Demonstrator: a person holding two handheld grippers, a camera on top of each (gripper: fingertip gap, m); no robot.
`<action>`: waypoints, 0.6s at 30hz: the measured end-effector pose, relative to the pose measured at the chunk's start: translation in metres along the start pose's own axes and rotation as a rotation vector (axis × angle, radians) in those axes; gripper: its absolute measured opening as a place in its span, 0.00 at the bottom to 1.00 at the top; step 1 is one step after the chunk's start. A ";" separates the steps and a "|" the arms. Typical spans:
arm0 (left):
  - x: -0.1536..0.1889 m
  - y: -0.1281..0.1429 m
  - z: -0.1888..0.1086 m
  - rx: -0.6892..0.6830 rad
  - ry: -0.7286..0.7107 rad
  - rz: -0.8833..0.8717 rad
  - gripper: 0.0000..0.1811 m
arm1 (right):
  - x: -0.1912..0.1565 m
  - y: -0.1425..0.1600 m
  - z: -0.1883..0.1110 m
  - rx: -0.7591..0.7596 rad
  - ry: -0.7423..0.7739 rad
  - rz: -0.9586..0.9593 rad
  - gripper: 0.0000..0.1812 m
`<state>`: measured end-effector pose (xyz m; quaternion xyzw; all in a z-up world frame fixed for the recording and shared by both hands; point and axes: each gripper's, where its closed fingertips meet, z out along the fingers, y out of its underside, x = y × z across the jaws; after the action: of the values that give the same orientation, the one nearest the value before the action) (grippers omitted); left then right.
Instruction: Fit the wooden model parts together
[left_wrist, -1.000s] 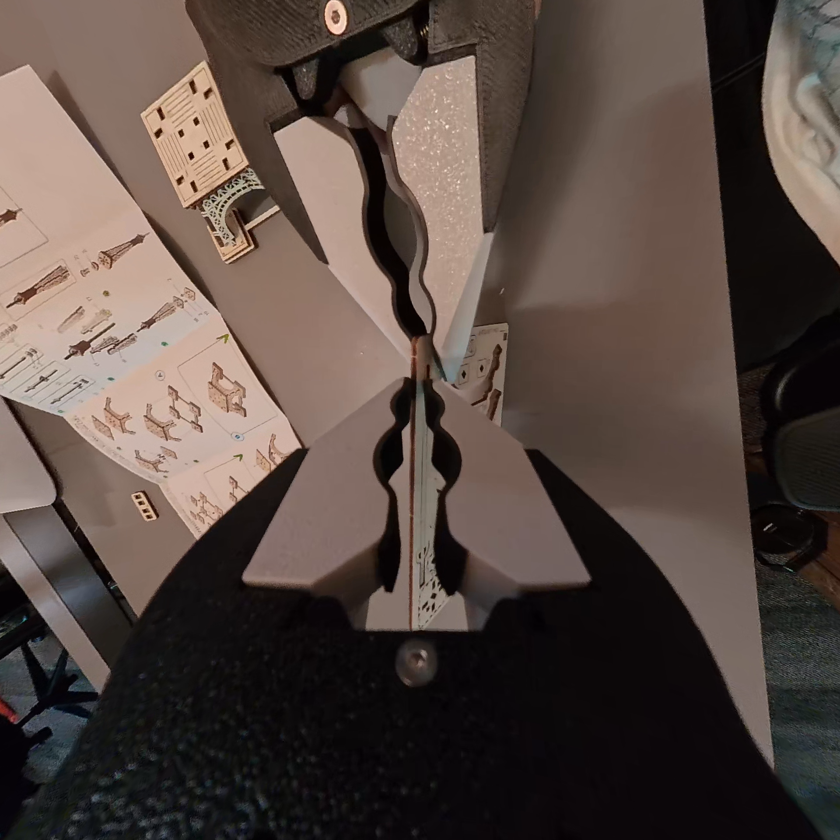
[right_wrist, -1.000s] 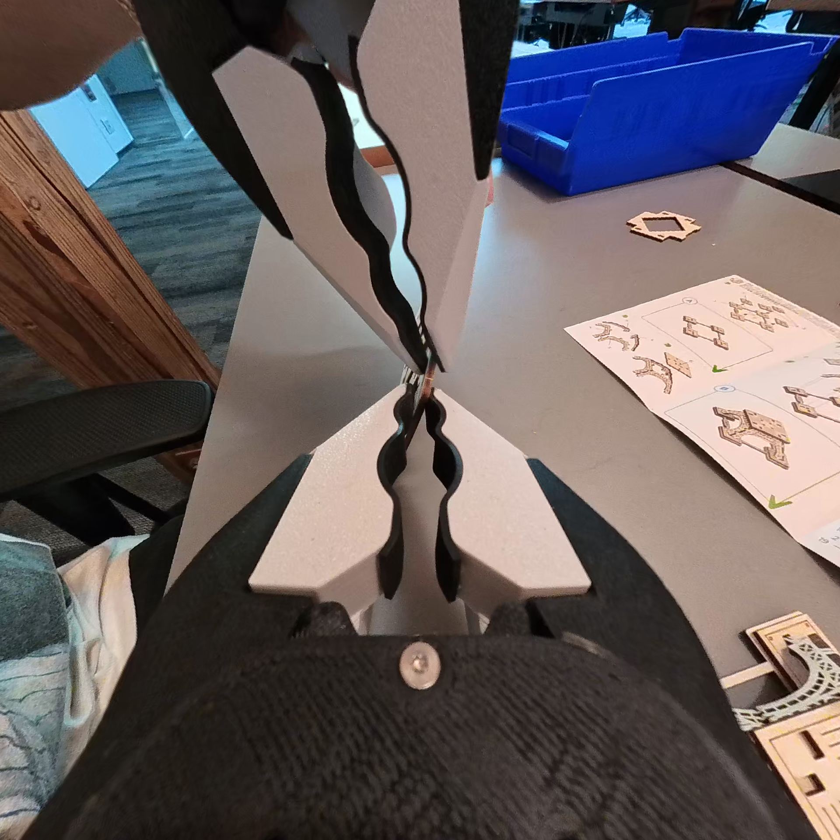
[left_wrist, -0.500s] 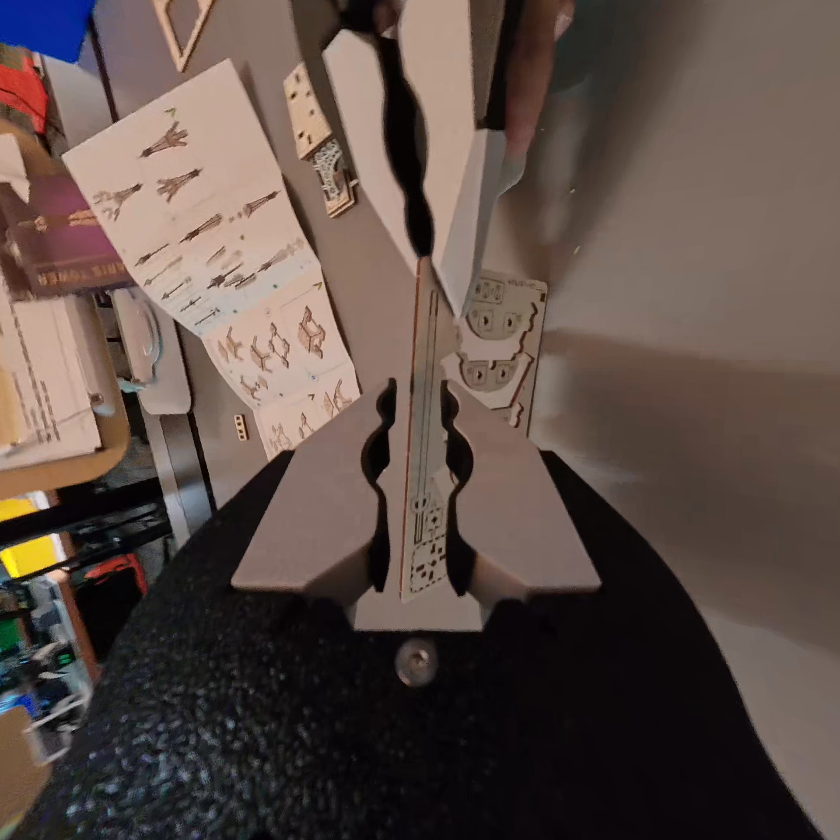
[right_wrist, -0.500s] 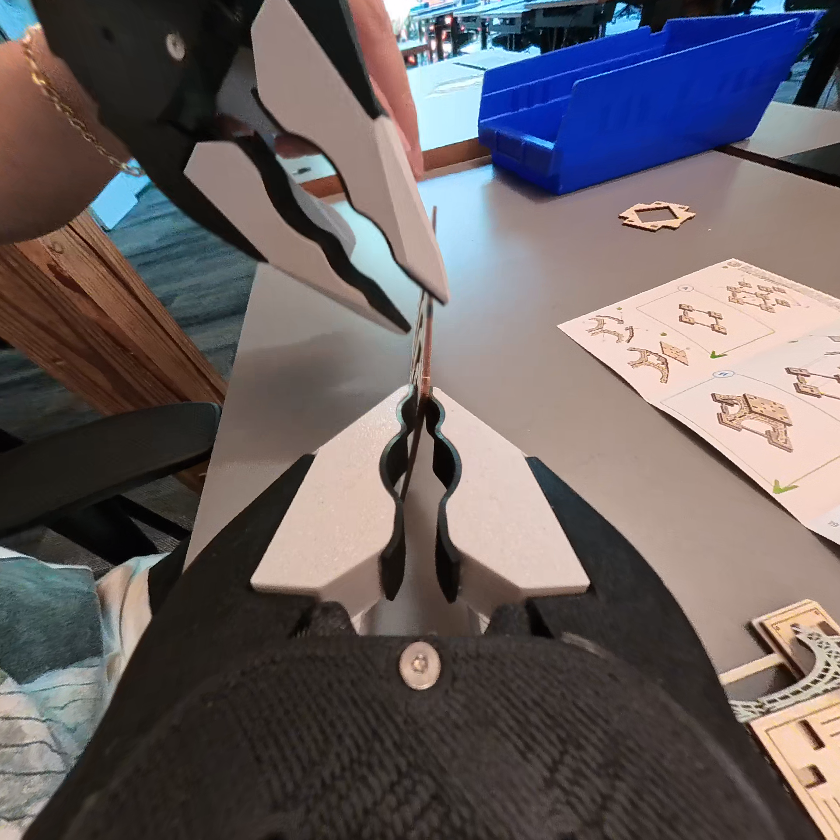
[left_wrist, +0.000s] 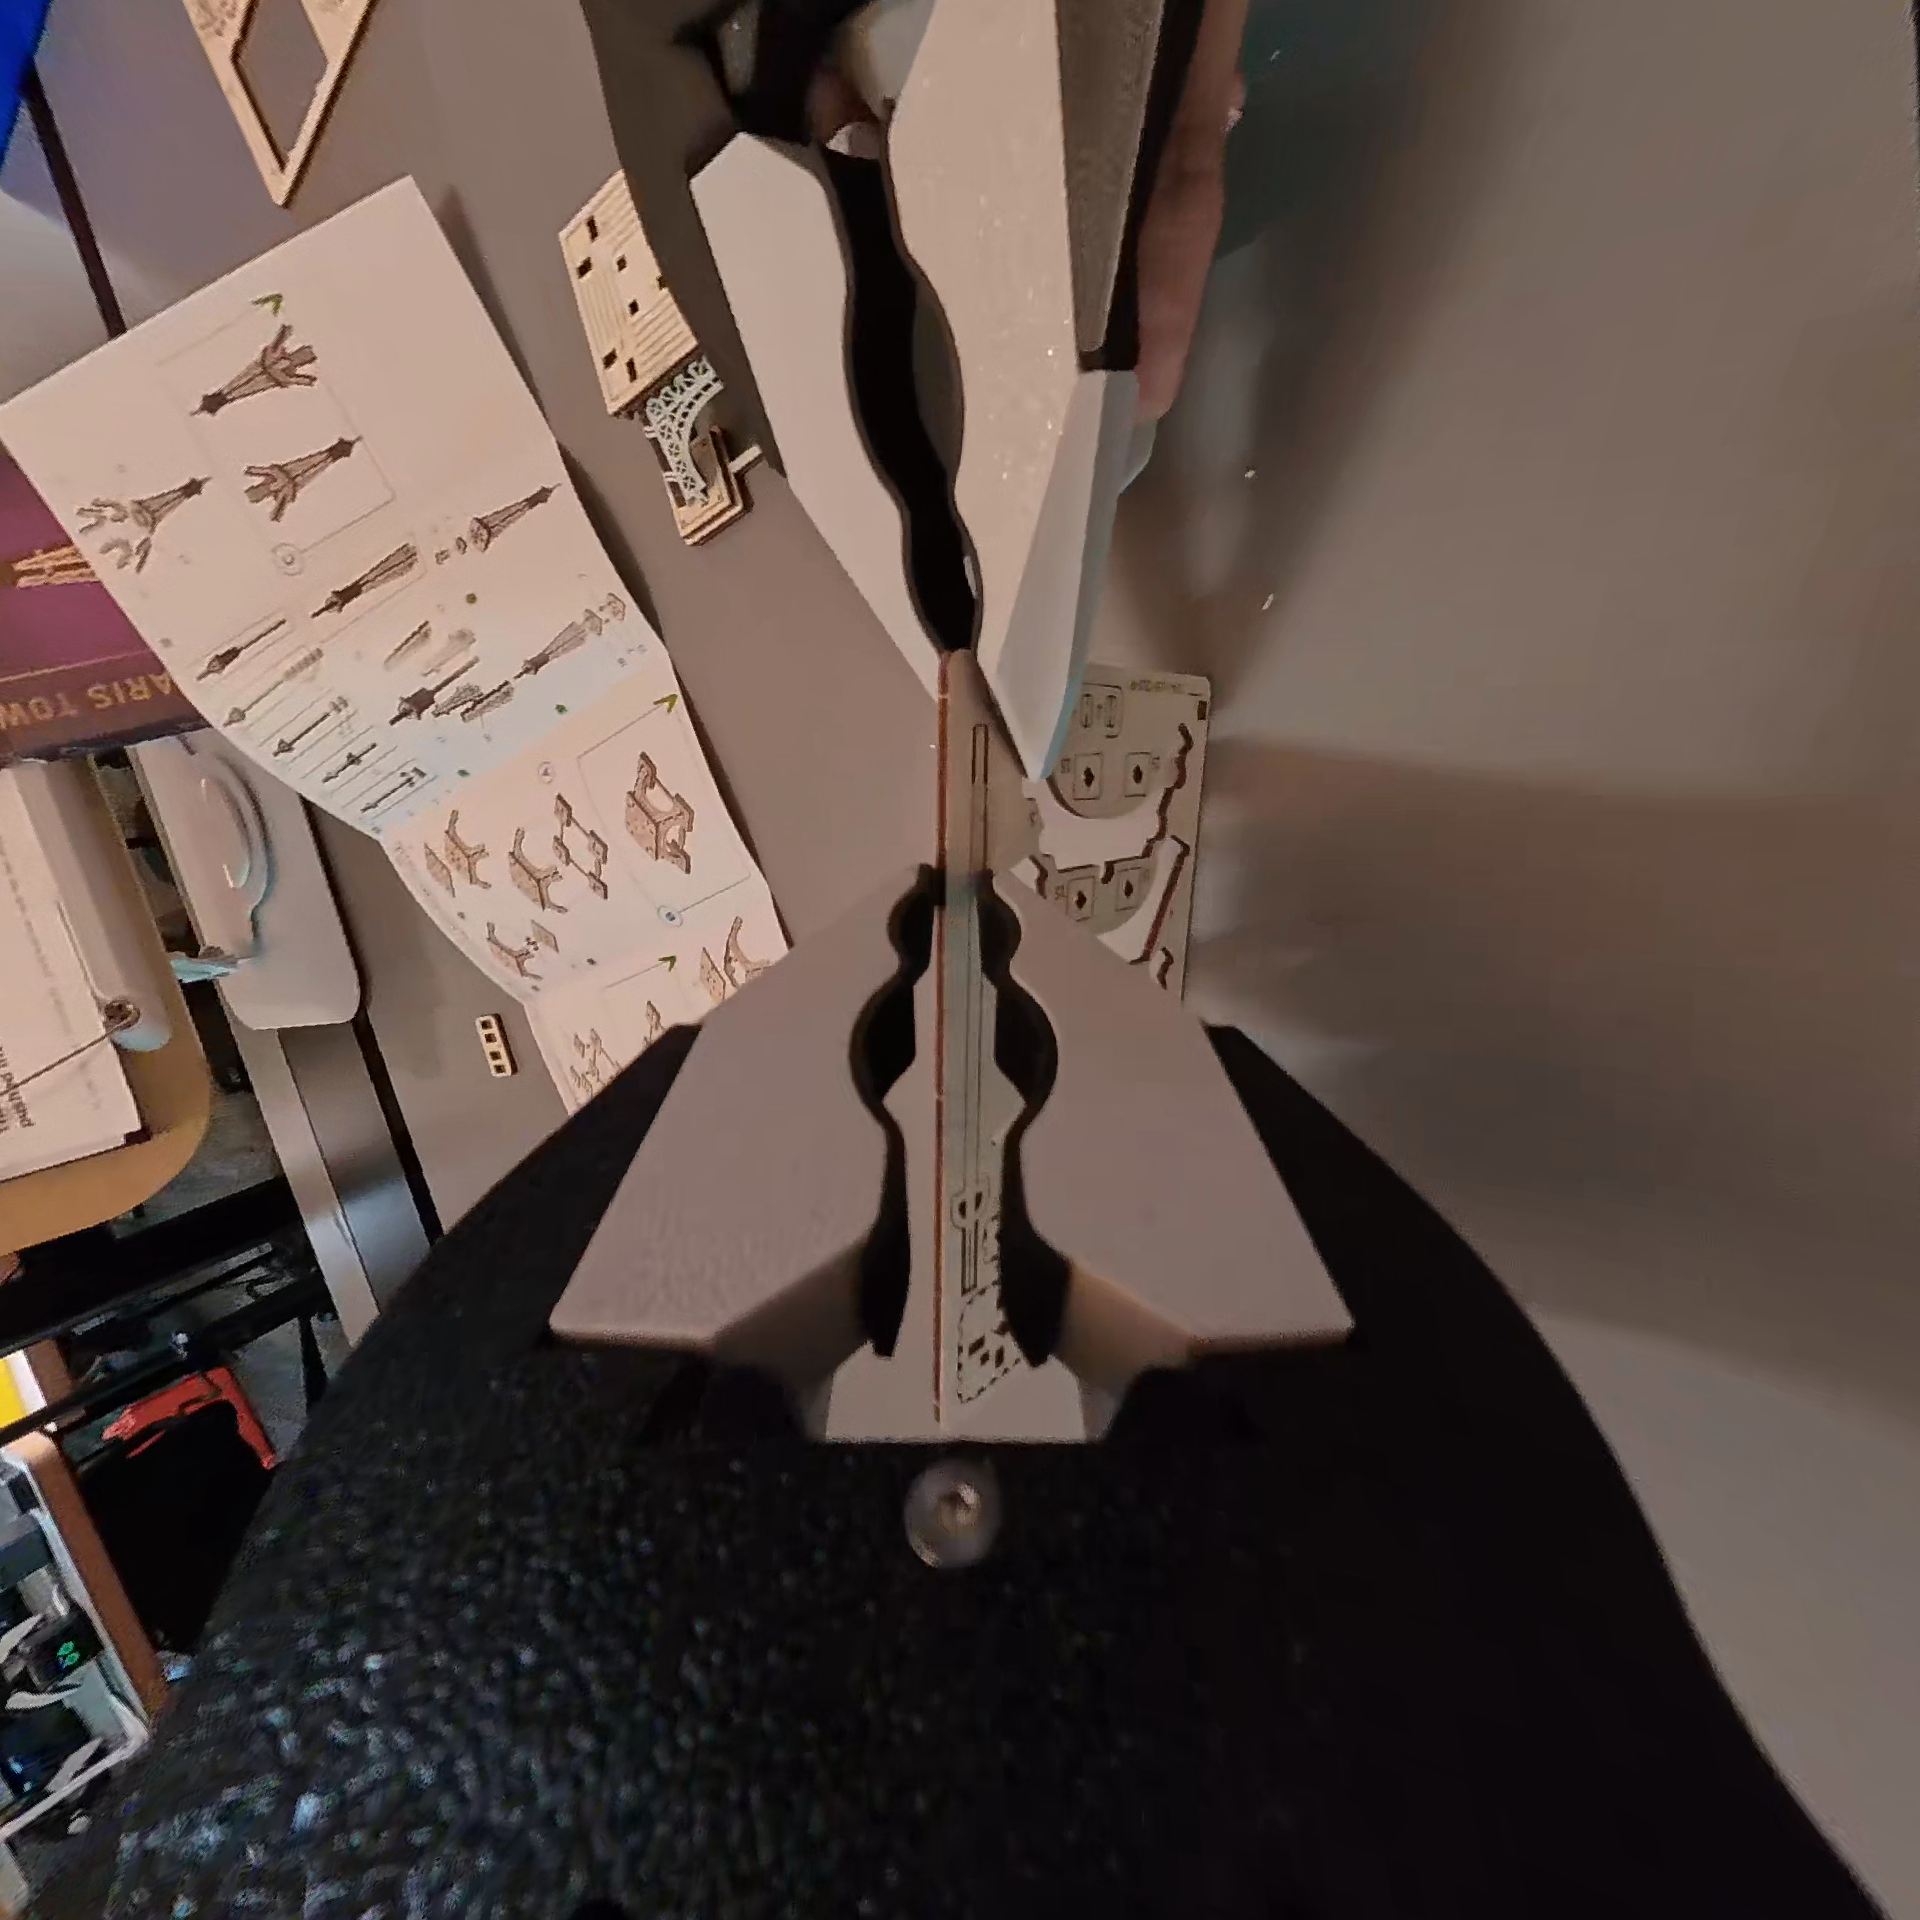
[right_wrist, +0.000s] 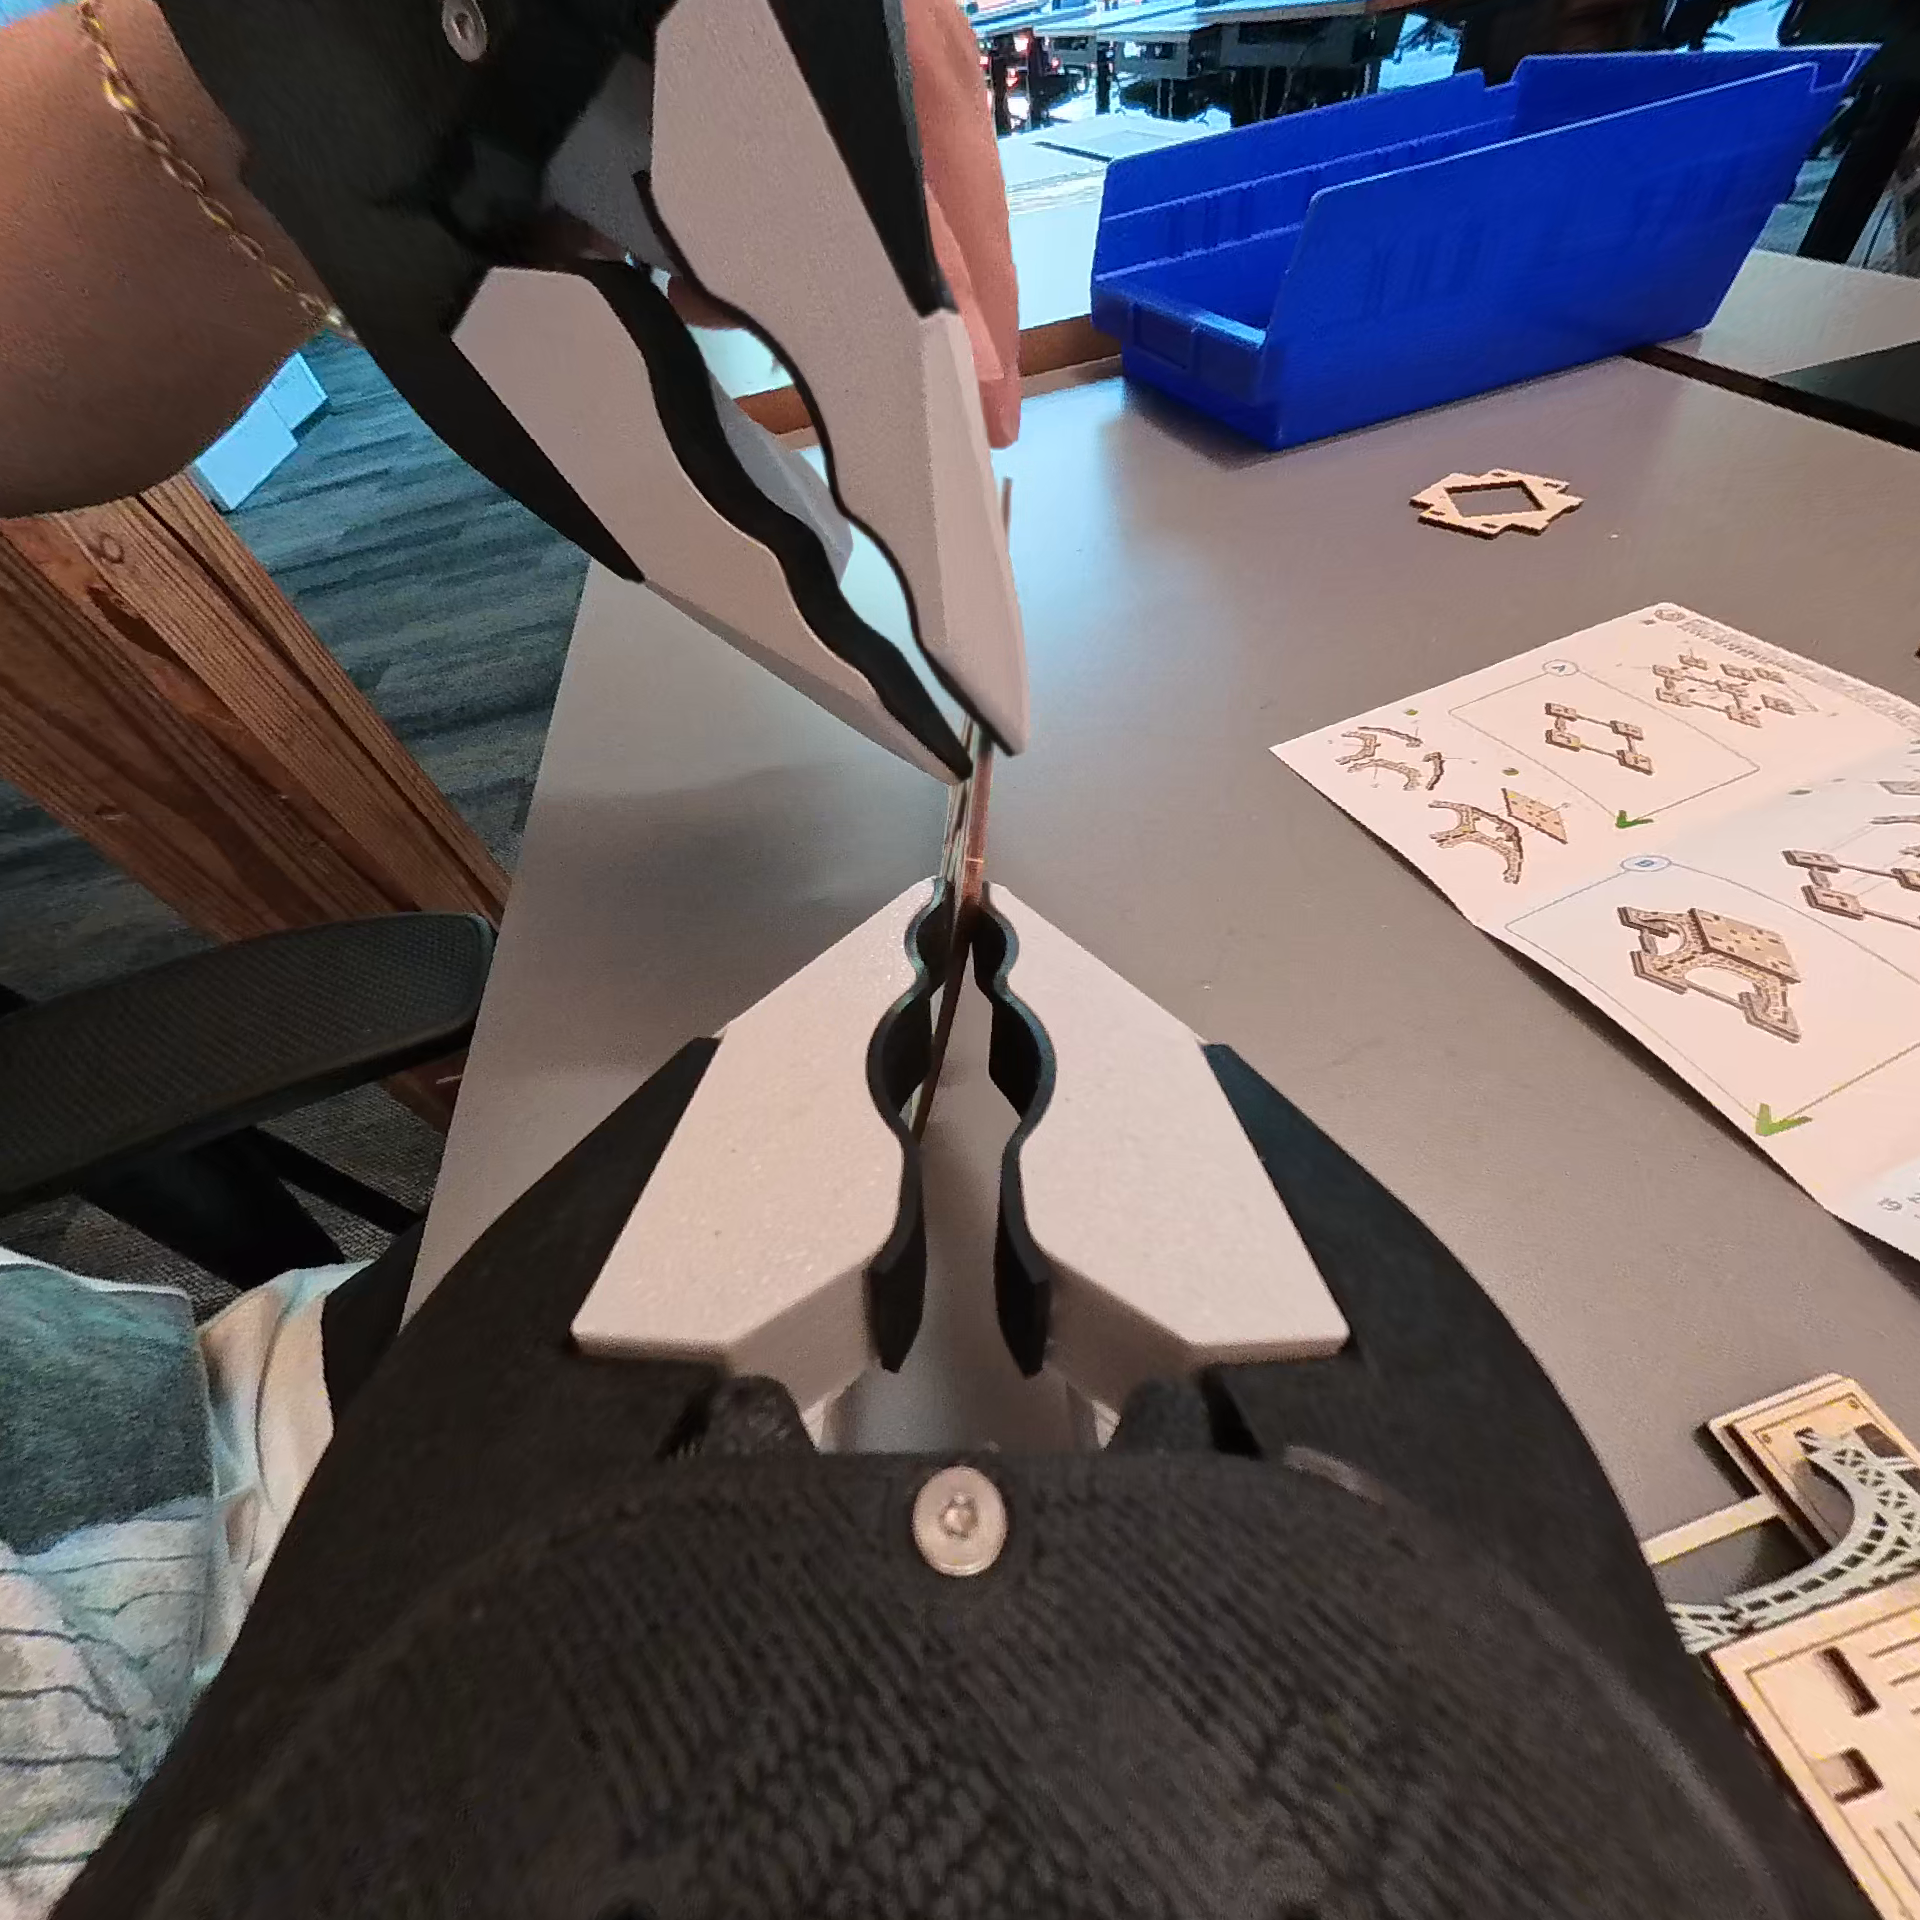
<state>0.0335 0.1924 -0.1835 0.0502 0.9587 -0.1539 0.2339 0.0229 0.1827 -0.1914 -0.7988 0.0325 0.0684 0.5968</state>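
A thin flat wooden strip (left_wrist: 971, 790) with laser-cut slots stands edge-on between both grippers, above the grey table (right_wrist: 1195, 644). My left gripper (left_wrist: 966, 883) is shut on its lower length. My right gripper (left_wrist: 961, 644) comes in from the top and pinches the strip's far end. In the right wrist view the right gripper (right_wrist: 961, 899) is shut on the strip (right_wrist: 975, 821), and the left gripper (right_wrist: 982, 753) reaches down from the upper left, held by a hand. A partly built tower base (left_wrist: 665, 364) lies on the table; it also shows in the right wrist view (right_wrist: 1818, 1558).
A folded instruction sheet (left_wrist: 416, 623) lies on the table and shows in the right wrist view (right_wrist: 1662, 831). A punched-out wooden sheet (left_wrist: 1132, 810) lies under the grippers. A blue bin (right_wrist: 1455, 239) and a square wooden frame (right_wrist: 1496, 504) sit at the back. A chair (right_wrist: 208, 1039) stands beyond the table's left edge. My two grippers' fingertips are within a few centimetres of each other.
The grippers have drawn apart along the strip, so more of it shows between their tips. The left gripper has tilted and swung its view across the table.
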 end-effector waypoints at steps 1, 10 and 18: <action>0.000 0.000 0.000 0.000 0.007 0.003 0.03 | 0.000 0.000 0.000 0.000 -0.001 0.001 0.00; 0.006 -0.013 -0.001 0.053 0.128 -0.013 0.03 | -0.005 0.000 0.001 0.002 -0.025 -0.030 0.00; 0.003 -0.012 0.004 0.013 0.178 -0.022 0.02 | -0.002 0.001 0.000 -0.007 -0.004 -0.039 0.01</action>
<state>0.0300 0.1798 -0.1850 0.0548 0.9752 -0.1574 0.1458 0.0209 0.1829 -0.1920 -0.8011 0.0156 0.0586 0.5954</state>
